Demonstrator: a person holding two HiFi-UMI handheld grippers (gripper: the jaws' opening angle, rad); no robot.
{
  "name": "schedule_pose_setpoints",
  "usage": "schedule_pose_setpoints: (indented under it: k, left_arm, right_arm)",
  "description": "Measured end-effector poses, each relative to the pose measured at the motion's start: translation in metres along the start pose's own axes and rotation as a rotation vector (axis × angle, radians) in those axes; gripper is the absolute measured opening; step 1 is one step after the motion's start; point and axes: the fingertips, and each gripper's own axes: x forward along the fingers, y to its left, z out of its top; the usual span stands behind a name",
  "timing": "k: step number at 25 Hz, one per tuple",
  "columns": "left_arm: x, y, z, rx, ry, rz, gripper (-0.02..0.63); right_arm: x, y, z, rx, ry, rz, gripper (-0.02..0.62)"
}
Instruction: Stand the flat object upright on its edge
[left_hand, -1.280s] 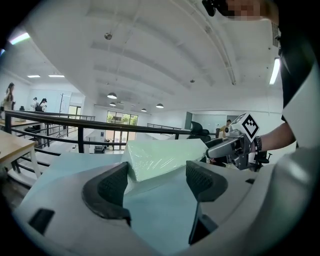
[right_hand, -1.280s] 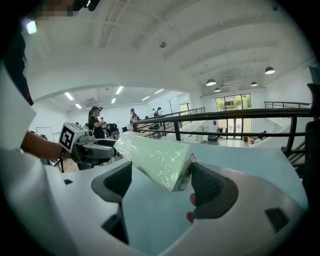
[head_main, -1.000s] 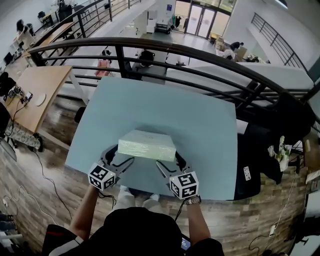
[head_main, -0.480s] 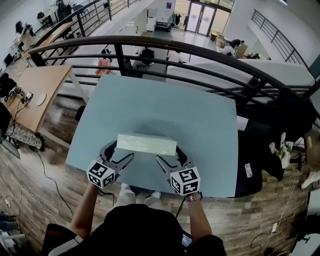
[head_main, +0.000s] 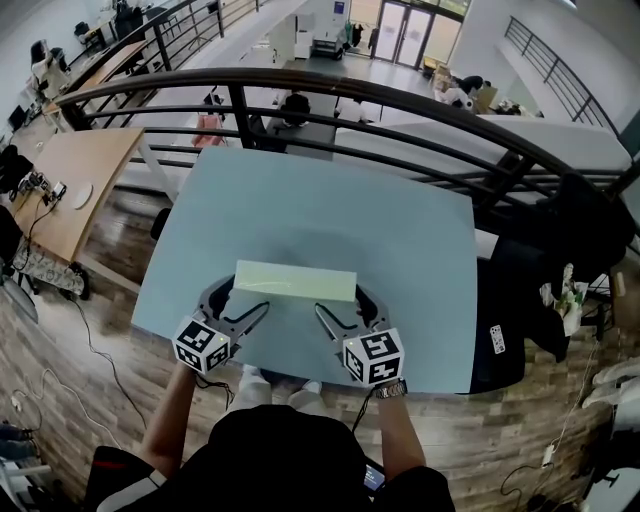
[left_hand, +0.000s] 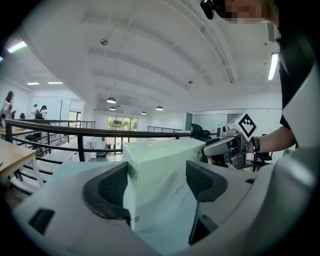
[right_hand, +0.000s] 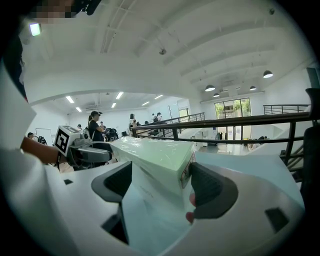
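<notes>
Pale green box (head_main: 295, 281), tilted with its broad face showing 1 s ago, now stands upright on its long edge near the front of the blue bench (head_main: 300, 190), left hand-held gripper (head_main: 245, 298) pinching its left end, right hand-held gripper (head_main: 340, 302) pinching its right end.

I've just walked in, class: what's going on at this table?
A person holds a tool in each hand. The left tool and right tool each clamp one end of a pale green box over the light blue table. The box stands upright, narrow long face up. Whether its bottom edge rests on the table is unclear.
</notes>
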Motion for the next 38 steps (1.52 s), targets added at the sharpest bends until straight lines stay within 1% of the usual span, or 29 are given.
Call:
schedule_pose_setpoints:
  k: [18,23,30,38]
  left_arm:
    - [0.019,0.013,0.006,0.015,-0.015,0.031,0.348]
    - [0.020,0.018,0.006,0.004,-0.030,0.050,0.348]
    - [0.017,0.017,0.006,-0.003,-0.041,0.051,0.348]
    - [0.015,0.022,0.001,-0.023,-0.034,0.071,0.348]
  right_arm:
    - [0.014,-0.016,0.008,-0.003,-0.010,-0.020,0.347]
    - [0.017,-0.017,0.009,0.004,-0.018,-0.033,0.347]
    - [0.015,-0.015,0.009,-0.007,-0.018,-0.033,0.347]
    - [0.014,-0.018,0.008,-0.013,-0.018,-0.048,0.347]
